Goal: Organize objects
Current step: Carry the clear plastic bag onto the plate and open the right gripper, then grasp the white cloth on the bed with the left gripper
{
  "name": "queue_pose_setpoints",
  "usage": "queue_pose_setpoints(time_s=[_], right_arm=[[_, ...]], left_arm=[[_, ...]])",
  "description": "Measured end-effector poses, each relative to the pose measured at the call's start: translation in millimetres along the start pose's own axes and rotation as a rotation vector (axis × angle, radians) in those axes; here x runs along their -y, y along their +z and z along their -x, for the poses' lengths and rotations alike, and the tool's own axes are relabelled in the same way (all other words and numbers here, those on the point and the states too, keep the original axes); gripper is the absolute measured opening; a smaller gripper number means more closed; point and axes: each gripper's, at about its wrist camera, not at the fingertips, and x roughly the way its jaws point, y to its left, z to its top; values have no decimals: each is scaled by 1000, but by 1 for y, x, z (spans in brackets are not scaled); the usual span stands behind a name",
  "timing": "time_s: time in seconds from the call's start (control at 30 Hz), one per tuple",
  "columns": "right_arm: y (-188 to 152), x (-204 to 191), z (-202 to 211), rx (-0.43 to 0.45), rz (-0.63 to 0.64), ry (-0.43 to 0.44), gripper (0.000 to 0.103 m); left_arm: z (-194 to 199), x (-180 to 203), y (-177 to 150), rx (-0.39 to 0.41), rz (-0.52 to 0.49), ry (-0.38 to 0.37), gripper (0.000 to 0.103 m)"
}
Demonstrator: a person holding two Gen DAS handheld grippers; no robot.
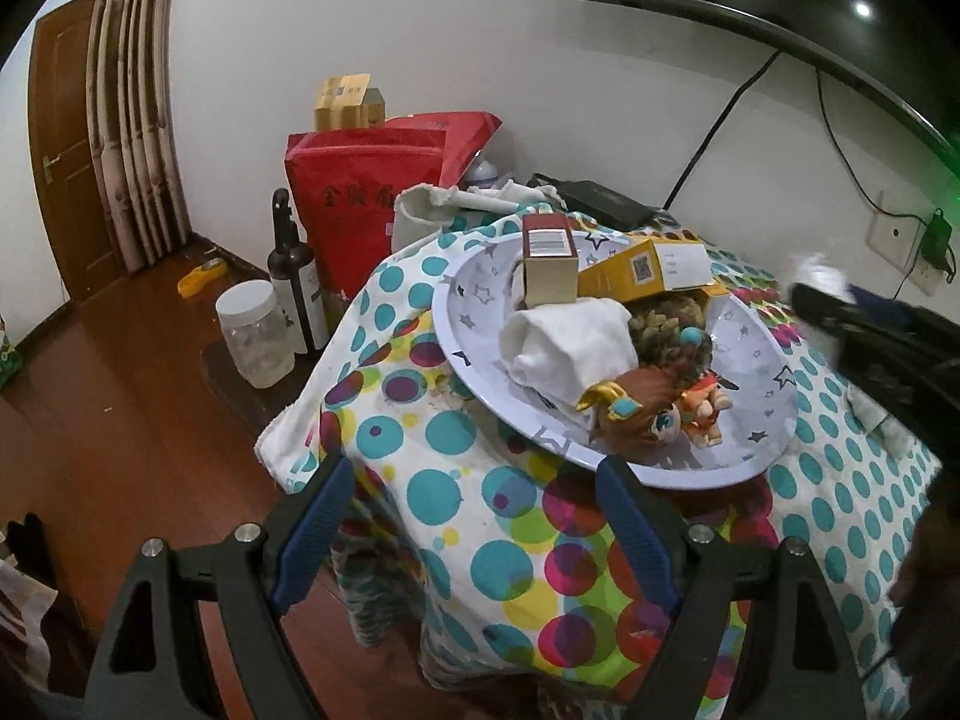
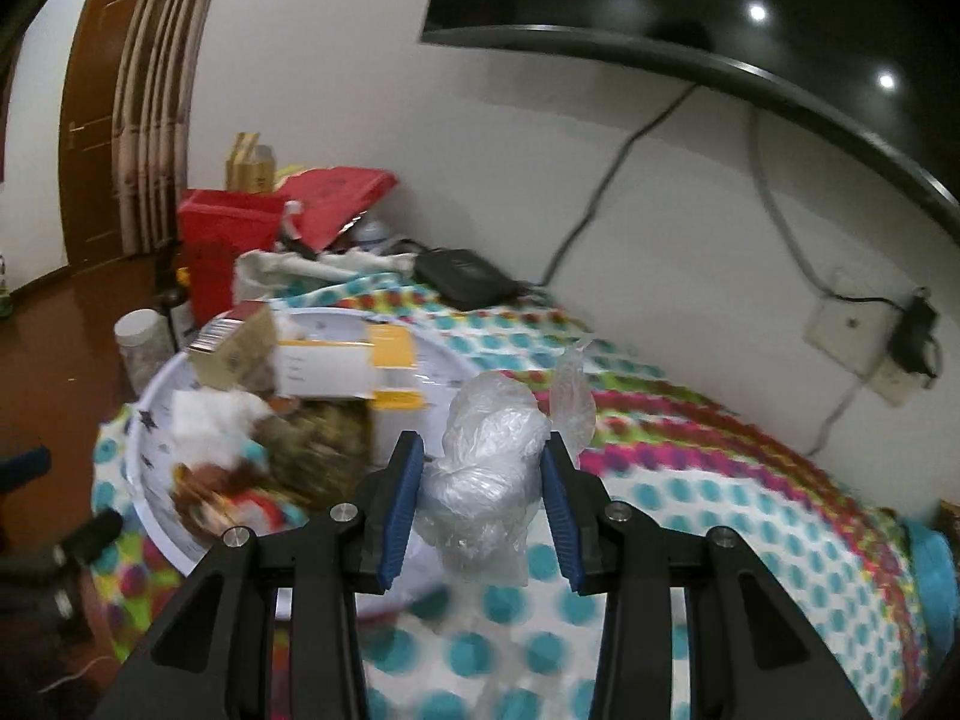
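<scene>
The left gripper [image 1: 474, 516] points down at the near edge of the bench [image 1: 432, 510], its blue-padded fingers [image 1: 312, 534] spread wide with nothing between them; one tip sits just beside the rim of the basin [image 1: 474, 276]. The right gripper [image 2: 480, 498] is angled down over the dotted cloth [image 2: 720, 516], its fingers [image 2: 402, 498] pinching a crumpled clear plastic bag [image 2: 489, 450] that bulges above and below the pads, to the right of the basin [image 2: 156, 396].

The left wrist view is sharp and shows the basin's load plainly: a red-and-gold box [image 1: 549, 261] standing at the back, a yellow box [image 1: 648, 267] lying beside it, a white folded cloth [image 1: 570, 342] in the middle, a brown fuzzy lump [image 1: 672, 324] behind it, and a brown-haired doll [image 1: 636, 414] with a small orange figure [image 1: 708, 405] at the front rim. It also shows a dark wine bottle [image 1: 297, 276] and a clear jar [image 1: 255, 333] on a low ledge to the left, with a red bag [image 1: 366, 192] behind. At its right edge the other gripper appears only as a dark blurred shape.

The right wrist view is blurred by motion, so the basin's contents are smeared, but only it shows the plastic bag in the grip, plus a black flat device [image 2: 465, 285] at the back of the bench and a wall socket [image 2: 864, 336]
</scene>
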Motion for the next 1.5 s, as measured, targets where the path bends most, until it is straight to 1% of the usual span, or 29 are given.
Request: queue_pose_setpoints(time_s=[0.13,0.33,0.4,0.43,0.47,0.5,0.53,0.57,0.6,0.63,0.67,0.7,0.8,0.9,0.97,1.0,1.1,1.17,1.27,1.37,1.5], right_arm=[[3,-15,-20,-34,-23,15,38],[-1,-17,-35,-68,-46,13,38],[-3,-19,-41,-86,-51,21,41],[-5,-21,-45,-104,-53,31,45],[-7,-22,-47,-115,-55,38,55],[-8,-22,-46,-108,-53,31,66],[-8,-22,-40,-88,-51,18,72],[-7,-19,-33,-62,-53,9,81],[-6,-15,-22,-28,-55,4,85],[-6,-10,-11,-1,-54,-2,88],[-5,-5,-5,12,-53,-6,92],[-6,3,4,25,-49,-15,94],[-21,40,24,31,-62,-87,95],[-43,81,33,-9,-109,-139,95],[-62,111,39,-34,-152,-180,95],[-68,119,41,-42,-171,-181,95],[-88,147,45,-71,-215,-224,95],[-97,163,52,-71,-273,-221,95],[-104,178,57,-74,-313,-246,95],[-111,193,60,-77,-379,-238,96],[-115,202,58,-89,-423,-233,96]], left_arm=[[-2,-4,2,-6,21,-11,85],[-6,-4,2,-14,28,-19,85],[-6,-4,2,-13,26,-26,85],[-6,-3,2,-11,26,-25,85],[-5,-3,2,-7,25,-22,85],[-4,-3,2,0,26,-24,85],[-3,-3,3,7,27,-31,85],[-2,-3,3,13,26,-34,85],[-1,-2,3,19,23,-33,85],[1,0,2,25,19,-35,85],[3,2,2,35,10,-44,85],[5,4,2,42,5,-49,85],[13,18,0,83,-40,-81,85],[21,35,-5,109,-96,-99,85],[23,47,-8,103,-119,-110,85],[24,55,-9,104,-139,-118,85],[29,80,-15,103,-204,-122,85],[30,100,-19,92,-238,-136,85],[30,129,-19,68,-274,-175,85],[33,159,-14,79,-328,-202,85],[27,197,-3,72,-383,-238,85]])
